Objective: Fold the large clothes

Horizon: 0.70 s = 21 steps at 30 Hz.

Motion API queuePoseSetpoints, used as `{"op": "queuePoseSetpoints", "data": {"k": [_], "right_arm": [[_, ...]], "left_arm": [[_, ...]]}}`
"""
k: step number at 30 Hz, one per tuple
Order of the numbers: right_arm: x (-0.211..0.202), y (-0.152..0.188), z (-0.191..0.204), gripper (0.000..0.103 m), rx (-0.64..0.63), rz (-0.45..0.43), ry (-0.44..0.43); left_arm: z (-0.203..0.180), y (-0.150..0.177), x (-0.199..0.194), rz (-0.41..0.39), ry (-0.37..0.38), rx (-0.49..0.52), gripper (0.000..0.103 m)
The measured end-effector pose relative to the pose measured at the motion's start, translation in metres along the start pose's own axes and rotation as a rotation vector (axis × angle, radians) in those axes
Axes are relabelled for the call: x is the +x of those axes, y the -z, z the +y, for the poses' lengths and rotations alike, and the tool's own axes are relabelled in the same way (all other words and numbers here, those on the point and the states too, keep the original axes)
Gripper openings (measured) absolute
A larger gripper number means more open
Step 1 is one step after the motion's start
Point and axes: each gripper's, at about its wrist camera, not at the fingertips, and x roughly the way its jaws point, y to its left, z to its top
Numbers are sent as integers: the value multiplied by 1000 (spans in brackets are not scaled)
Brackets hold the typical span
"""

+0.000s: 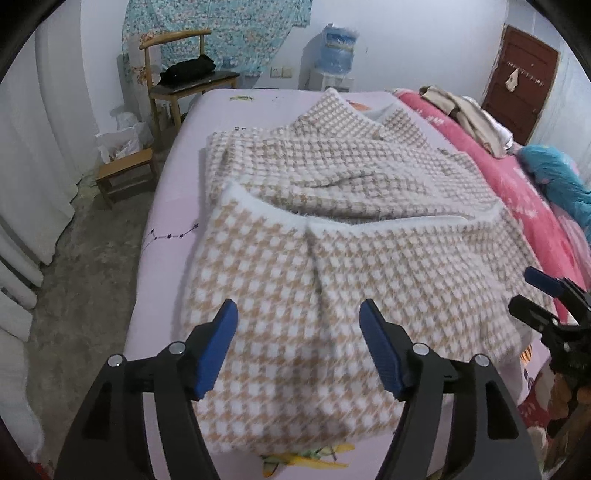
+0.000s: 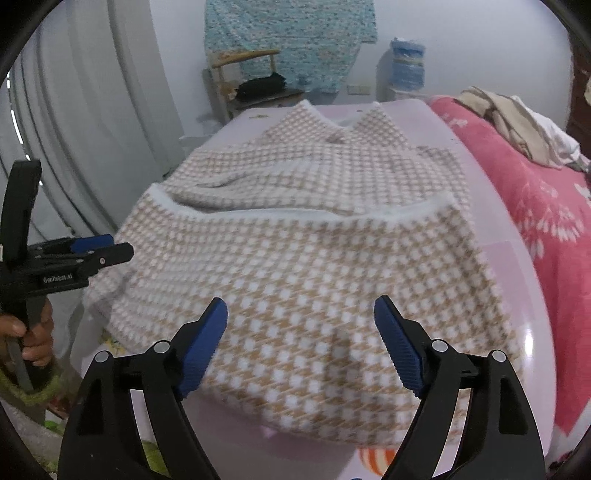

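We find the garment [image 1: 332,229] folded on the bed [image 1: 173,192], blanket [image 1: 517,192] right, chair [image 1: 184,81] behind.

We see a bed covered by a pale lilac sheet [image 1: 173,192] with small printed figures. Along its far side lies a pink blanket [image 1: 517,192] with a white pattern, and on that a heap of beige clothes [image 1: 465,110] and a teal bundle [image 1: 557,177]. Behind the bed a wooden chair [image 1: 173,74] carries a black bag [image 1: 188,68]. A low wooden stool [image 1: 125,173] stands on the bare floor with white plastic bags on it. A water dispenser [image 1: 336,55] stands against the wall, a floral cloth [image 1: 229,33] hangs above, and a brown door [image 1: 521,85] stands to the right.
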Motion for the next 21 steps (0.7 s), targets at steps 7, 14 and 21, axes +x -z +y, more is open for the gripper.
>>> {"op": "queuePoseSetpoints", "data": {"k": [7, 14, 21], "right_arm": [[17, -8, -16, 78, 37, 54, 41], [31, -17, -27, 78, 76, 88, 61], [48, -20, -31, 79, 94, 128, 57]], "left_arm": [[-13, -19, 9, 13, -127, 21, 78], [-14, -19, 31, 86, -159, 9, 79], [-13, -19, 41, 112, -179, 11, 79]]}}
